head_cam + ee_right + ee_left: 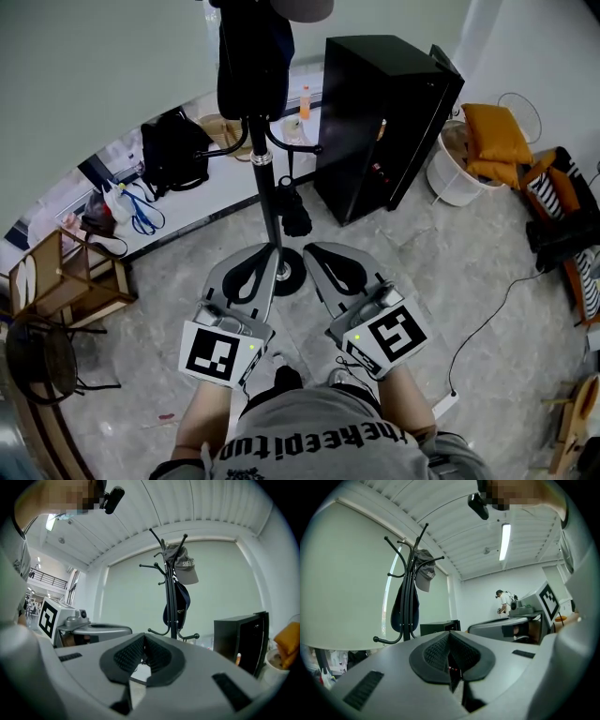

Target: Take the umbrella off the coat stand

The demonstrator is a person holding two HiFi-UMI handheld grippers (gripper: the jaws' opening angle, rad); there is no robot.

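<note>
So basically nothing's done yet on this one. The umbrella [177, 603], which I take to be the dark blue folded bundle, hangs from one of the upper hooks of the coat stand [265, 192], tucked right against the pole with a grey cap [185, 570] on a hook just above it. Nobody's touching it.

The left gripper [246, 279] and right gripper [339, 268] are held side by side low in front of the person, aimed at the stand, one either side of its pole in the head view. Both have their jaws pressed together with nothing in them; the pads meet in each gripper view and all you see past them is the room. They're well short of the umbrella and way below it.

There's a black cabinet [384, 112] just right of the stand.

What's left, I'd say: pretty much everything. Open a gripper, reach up, grab the umbrella, lift it clear of the hook.
</note>
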